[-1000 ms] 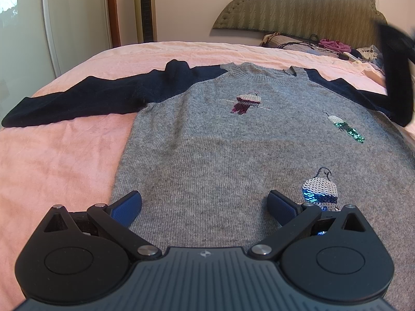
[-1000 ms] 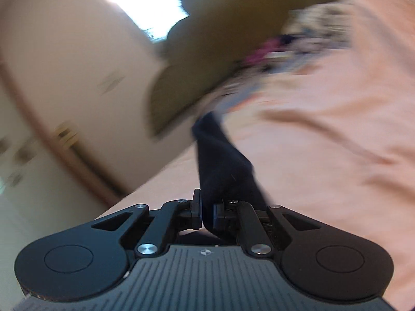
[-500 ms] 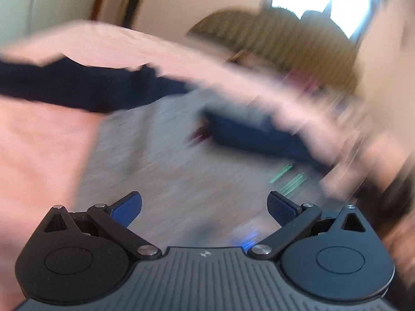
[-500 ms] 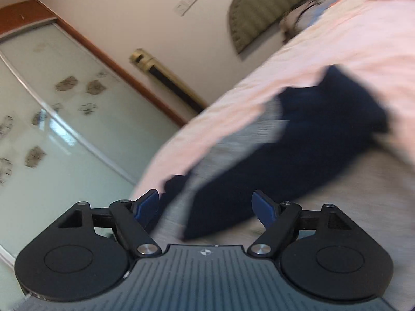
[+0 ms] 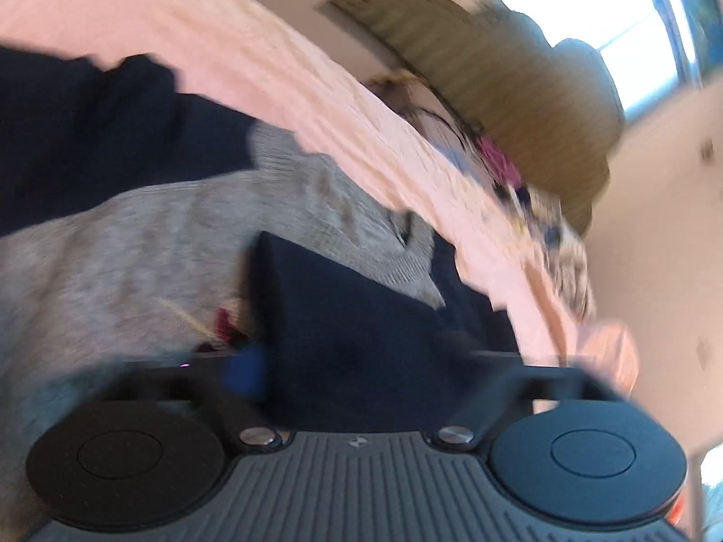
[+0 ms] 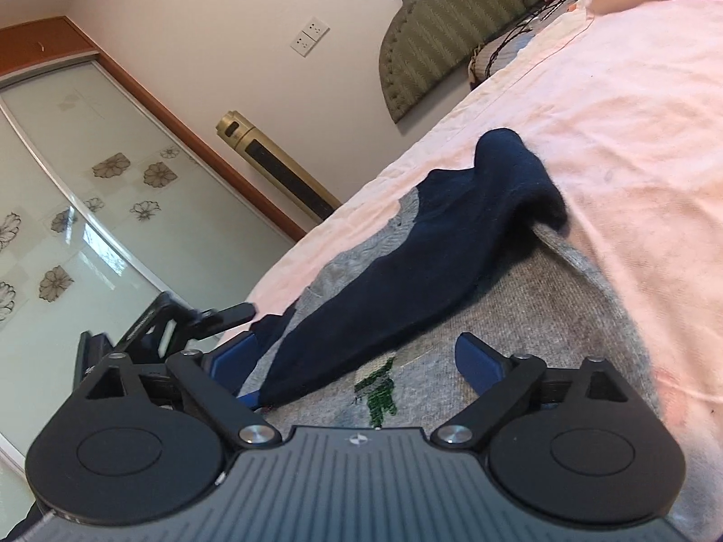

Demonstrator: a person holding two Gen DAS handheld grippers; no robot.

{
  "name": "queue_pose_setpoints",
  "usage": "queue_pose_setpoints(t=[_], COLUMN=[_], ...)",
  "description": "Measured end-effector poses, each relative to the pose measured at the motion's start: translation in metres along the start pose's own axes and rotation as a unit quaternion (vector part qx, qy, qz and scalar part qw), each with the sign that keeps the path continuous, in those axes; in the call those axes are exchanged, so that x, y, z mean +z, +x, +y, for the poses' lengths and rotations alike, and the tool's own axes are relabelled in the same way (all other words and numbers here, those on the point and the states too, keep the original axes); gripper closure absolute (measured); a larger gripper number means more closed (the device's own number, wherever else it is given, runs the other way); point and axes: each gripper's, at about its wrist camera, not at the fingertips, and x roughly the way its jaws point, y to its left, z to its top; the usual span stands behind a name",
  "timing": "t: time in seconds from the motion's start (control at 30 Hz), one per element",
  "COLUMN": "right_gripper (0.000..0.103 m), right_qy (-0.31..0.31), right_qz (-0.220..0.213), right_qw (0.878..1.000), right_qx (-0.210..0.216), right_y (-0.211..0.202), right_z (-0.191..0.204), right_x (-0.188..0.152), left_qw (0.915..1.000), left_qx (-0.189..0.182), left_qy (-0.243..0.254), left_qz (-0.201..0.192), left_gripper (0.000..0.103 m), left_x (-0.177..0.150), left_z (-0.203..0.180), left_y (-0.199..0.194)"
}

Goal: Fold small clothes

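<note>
R gripper (image 6: 357,352) wide, jaws just been opening, nothing held. Navy sleeve (image 6: 406,271) lies across the grey sweater (image 6: 565,316), cuff end between the jaws. L gripper (image 5: 370,370) just been closing w/ the sleeve between; grip unclear, too blurred. Step: sleeves in. Next, prob.: other sleeve (image 5: 90,135), then body. Sweater lies flat, mid-bed (image 6: 610,113).

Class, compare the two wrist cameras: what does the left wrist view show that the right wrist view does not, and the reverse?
Left only: a dark red motif. Right only: a flowered glass door, wall sockets, a gold tower fan, a green motif. Both: the grey sweater, a navy sleeve folded across it, the pink bedspread, the green headboard.
</note>
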Motion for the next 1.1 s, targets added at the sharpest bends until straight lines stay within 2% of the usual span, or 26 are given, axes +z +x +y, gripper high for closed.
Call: queue_pose_setpoints(t=[0.03,0.1,0.2,0.23,0.3,0.4,0.43,0.47,0.57,0.67,0.73,0.77,0.83,0.93,1.0,1.1], right_gripper=[0.008,0.008,0.008,0.008,0.008,0.007,0.007,0.007,0.006,0.004,0.003,0.003,0.003,0.003,0.003,0.003], right_qy=[0.000,0.001,0.001,0.001,-0.001,-0.003,-0.004,-0.006,-0.012,-0.017,-0.023,-0.025,-0.026,-0.027,-0.027,-0.026], right_qz=[0.000,-0.001,-0.002,-0.002,-0.002,-0.002,-0.001,-0.001,0.002,0.005,0.008,0.009,0.009,0.009,0.009,0.009], right_qw=[1.000,1.000,1.000,1.000,1.000,1.000,1.000,1.000,1.000,1.000,1.000,1.000,1.000,0.999,1.000,1.000], right_qx=[0.001,0.002,0.002,0.001,0.000,-0.002,-0.002,-0.003,-0.007,-0.009,-0.012,-0.014,-0.014,-0.014,-0.014,-0.013], right_y=[0.000,0.001,0.001,0.001,0.002,0.004,0.004,0.004,0.005,0.007,0.008,0.008,0.008,0.008,0.008,0.008], right_z=[0.000,0.000,0.001,0.002,0.002,0.003,0.003,0.004,0.005,0.006,0.007,0.008,0.007,0.007,0.007,0.007], right_x=[0.000,0.000,0.000,-0.001,-0.001,-0.001,-0.001,-0.002,-0.002,-0.002,-0.002,-0.003,-0.003,-0.003,-0.002,-0.002], left_qw=[0.9996,0.9987,0.9966,0.9947,0.9908,0.9878,0.9827,0.9801,0.9906,0.9985,0.9986,0.9976,0.9964,0.9928,0.9949,0.9974], left_qx=[0.018,0.030,0.012,0.023,0.061,0.118,0.146,0.159,0.100,0.037,-0.007,-0.009,-0.030,-0.041,-0.040,-0.018], left_qy=[0.021,0.042,0.057,0.065,0.073,0.081,0.097,0.099,0.057,-0.007,-0.053,-0.068,-0.080,-0.112,-0.090,-0.026], left_qz=[0.009,-0.004,-0.058,-0.077,-0.096,-0.062,-0.060,-0.066,-0.073,-0.041,-0.007,0.000,-0.007,-0.014,-0.021,-0.065], left_gripper=[0.097,0.097,0.097,0.097,0.099,0.099,0.099,0.099,0.100,0.099,0.090,0.081,0.080,0.082,0.101,0.101], left_x=[0.000,-0.002,0.006,0.008,0.012,0.007,0.001,-0.002,-0.002,0.004,0.006,0.006,0.006,0.010,0.011,0.016], left_z=[-0.005,-0.012,-0.012,-0.011,-0.001,0.023,0.026,0.029,0.039,0.053,0.065,0.069,0.072,0.077,0.067,0.046], left_y=[0.004,-0.005,-0.041,-0.054,-0.064,-0.051,-0.048,-0.048,-0.061,-0.059,-0.045,-0.038,-0.027,-0.019,-0.023,-0.049])
